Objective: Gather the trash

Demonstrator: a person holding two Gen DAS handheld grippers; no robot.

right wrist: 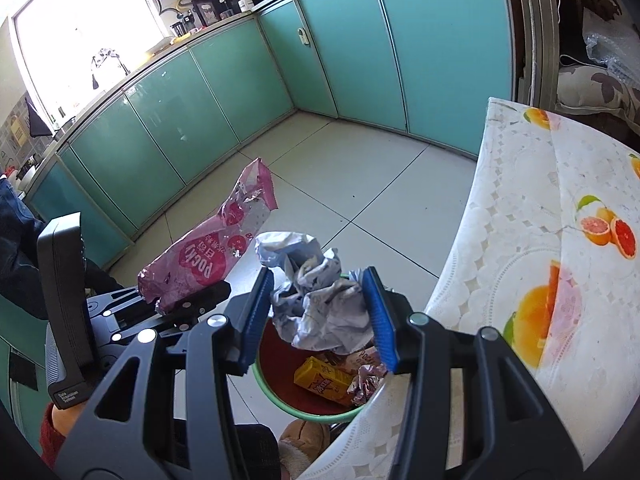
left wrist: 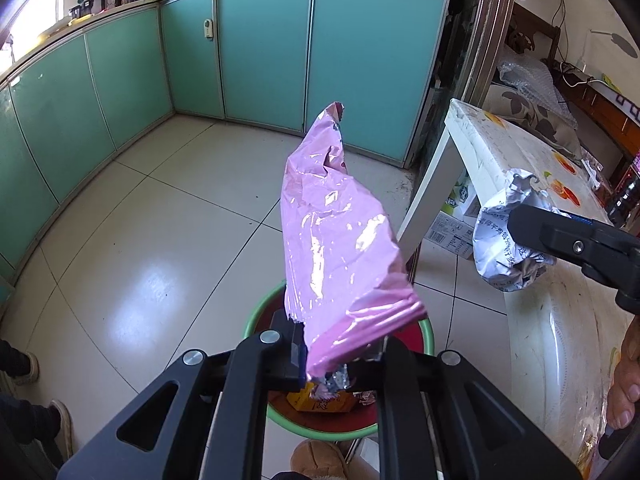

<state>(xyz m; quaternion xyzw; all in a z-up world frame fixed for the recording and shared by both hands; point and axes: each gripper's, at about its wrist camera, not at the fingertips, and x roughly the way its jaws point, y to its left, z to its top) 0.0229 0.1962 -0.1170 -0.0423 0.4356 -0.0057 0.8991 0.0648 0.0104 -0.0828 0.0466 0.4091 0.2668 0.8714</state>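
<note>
My left gripper is shut on a pink foil Pocky wrapper, which stands up above a red bin with a green rim. The wrapper also shows in the right wrist view, held by the left gripper. My right gripper is shut on a crumpled white printed paper wrapper, held over the bin. In the left wrist view this gripper holds the paper at the table's edge. A yellow box and foil scraps lie in the bin.
A table with a fruit-print cloth stands at the right, next to the bin. Teal cabinets line the far walls. Cardboard boxes sit under the table. The floor is pale tile. A person's shoes show at the left.
</note>
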